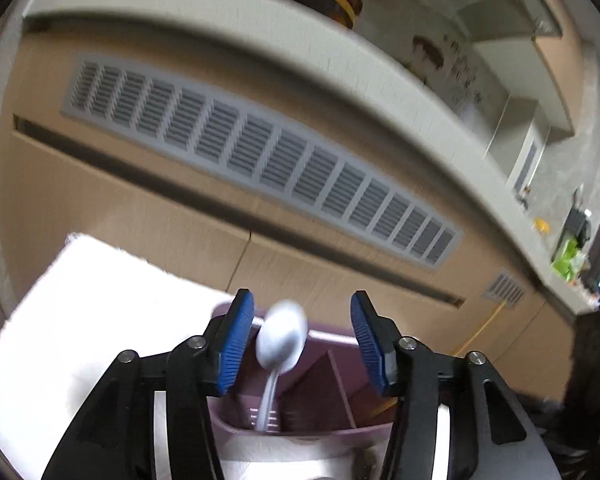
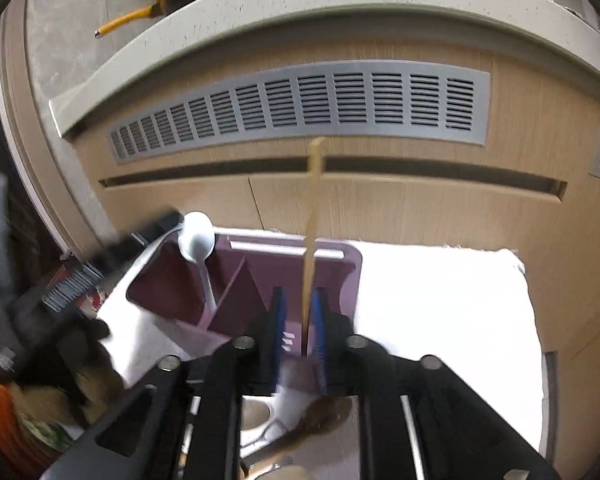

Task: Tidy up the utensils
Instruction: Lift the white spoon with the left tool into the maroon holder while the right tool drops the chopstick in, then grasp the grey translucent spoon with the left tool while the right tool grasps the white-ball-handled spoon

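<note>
We take the purple utensil caddy [image 2: 340, 276] as our landmark; it stands on a white surface [image 2: 440, 312] in front of a wood-grain cabinet front [image 2: 420, 208] with a long grey vent grille [image 2: 300, 104].

Our left gripper [image 1: 302, 336] sits just above the caddy's near rim, its blue pads [image 1: 236, 340] spread well apart. A silver spoon [image 1: 282, 340] stands bowl-up between them, its handle down inside the caddy's left compartment, and neither pad touches it; there is open room on both sides of the bowl.

Our right gripper [image 2: 300, 320] hangs over the caddy's right compartment, its pads only narrowly apart. A wooden stick utensil [image 2: 314, 216] stands upright between them, its lower end inside the compartment and its top rising well above the caddy's far rim. A slim gap shows on the left side of the stick; on the right we cannot tell whether the pad touches it.

From the right wrist view the spoon [image 2: 198, 236] leans at the caddy's far left corner, past a slanted divider [image 2: 236, 292]. Right of the caddy the white surface lies open up to its frayed far edge.
</note>
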{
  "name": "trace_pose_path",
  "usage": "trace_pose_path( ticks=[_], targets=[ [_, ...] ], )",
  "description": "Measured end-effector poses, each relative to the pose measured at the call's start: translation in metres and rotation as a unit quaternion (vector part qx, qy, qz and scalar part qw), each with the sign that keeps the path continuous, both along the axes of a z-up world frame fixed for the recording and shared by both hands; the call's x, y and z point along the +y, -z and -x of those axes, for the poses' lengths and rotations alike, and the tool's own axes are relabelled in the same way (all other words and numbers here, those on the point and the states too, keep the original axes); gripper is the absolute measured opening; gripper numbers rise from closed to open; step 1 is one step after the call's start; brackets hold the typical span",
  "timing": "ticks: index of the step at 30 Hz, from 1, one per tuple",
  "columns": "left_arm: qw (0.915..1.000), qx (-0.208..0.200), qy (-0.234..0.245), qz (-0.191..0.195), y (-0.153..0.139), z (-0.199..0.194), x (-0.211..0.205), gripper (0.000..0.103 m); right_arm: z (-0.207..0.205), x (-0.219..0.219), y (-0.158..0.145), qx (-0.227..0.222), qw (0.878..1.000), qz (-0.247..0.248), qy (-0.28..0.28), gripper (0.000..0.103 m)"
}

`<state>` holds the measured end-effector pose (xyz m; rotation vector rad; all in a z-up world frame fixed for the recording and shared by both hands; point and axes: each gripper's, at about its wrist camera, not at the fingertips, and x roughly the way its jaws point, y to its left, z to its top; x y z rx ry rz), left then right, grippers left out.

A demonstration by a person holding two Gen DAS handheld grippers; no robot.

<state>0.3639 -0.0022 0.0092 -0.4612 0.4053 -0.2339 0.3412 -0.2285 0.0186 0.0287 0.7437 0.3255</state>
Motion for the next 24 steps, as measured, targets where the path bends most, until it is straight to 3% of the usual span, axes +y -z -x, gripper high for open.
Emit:
trace_pose_path(
  ticks=[4,8,12,16,21,24],
  targets=[
    [0.9996,-0.028,-0.008,0.004,-0.019,0.036,0.019,0.06,0.029,-0.005,0.005,-0.001,1.0,0.014,0.006,0.024],
    [0.9999,-0.008,-0.014,0.001,-0.021,0.063,0.039,0.063,0.057,-0.009,0.012,0.007,1.0,0.022,0.006,0.024],
    [0.9986,0.032,-0.019,-0.037,-0.007,0.091,0.051,0.069,0.081,-0.009,0.02,0.023,0.999,0.024,-0.014,0.027],
    [0.9922,0.087,-0.002,-0.09,0.019,0.111,0.054,0.072,0.1,0.01,0.039,0.06,0.994,0.042,-0.075,0.029],
    [0.9792,0.173,0.065,-0.084,0.061,0.125,0.06,0.072,0.103,0.036,0.062,0.098,0.989,0.04,-0.101,0.029],
    [0.9772,0.186,0.065,-0.08,0.074,0.134,0.064,0.072,0.098,0.051,0.069,0.112,0.988,0.018,-0.106,0.029]
  ],
)
